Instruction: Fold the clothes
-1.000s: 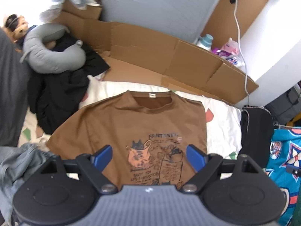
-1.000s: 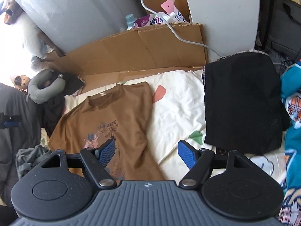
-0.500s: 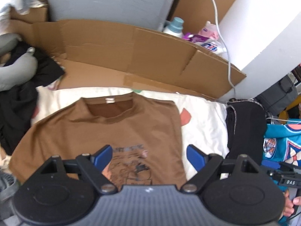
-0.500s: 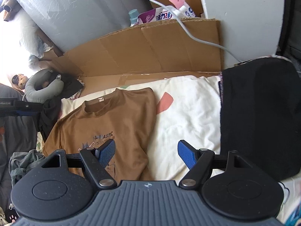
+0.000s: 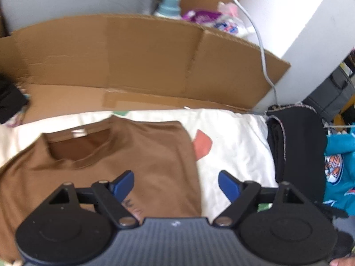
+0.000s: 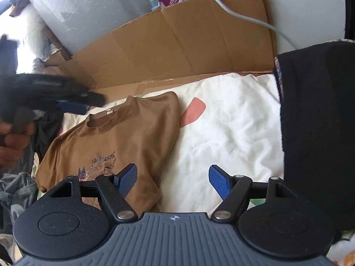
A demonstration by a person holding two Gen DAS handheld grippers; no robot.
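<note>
A brown T-shirt [image 5: 137, 155] with a printed front lies flat on a white sheet [image 5: 233, 146], neck towards the cardboard. Its right side is folded in, which leaves a straight right edge. My left gripper [image 5: 176, 182] hovers open above the shirt's right edge, nothing between its blue pads. In the right wrist view the same T-shirt [image 6: 124, 137] lies at the left, and my right gripper [image 6: 173, 179] stands open over its lower right corner and the sheet [image 6: 226, 128]. The left gripper [image 6: 73, 105], blurred, shows there above the shirt's collar, held by a hand [image 6: 11, 141].
A folded black garment [image 5: 297, 155] lies at the sheet's right edge, with teal printed cloth [image 5: 339, 173] beyond it. Cardboard panels [image 5: 144, 57] stand behind the sheet, with bottles and a white cable behind them. Dark clothes [image 6: 46, 130] lie at the far left.
The left gripper has swung right and forward, from over the shirt's print to its right edge. The right gripper has moved closer to the shirt and sheet. Both stayed open.
</note>
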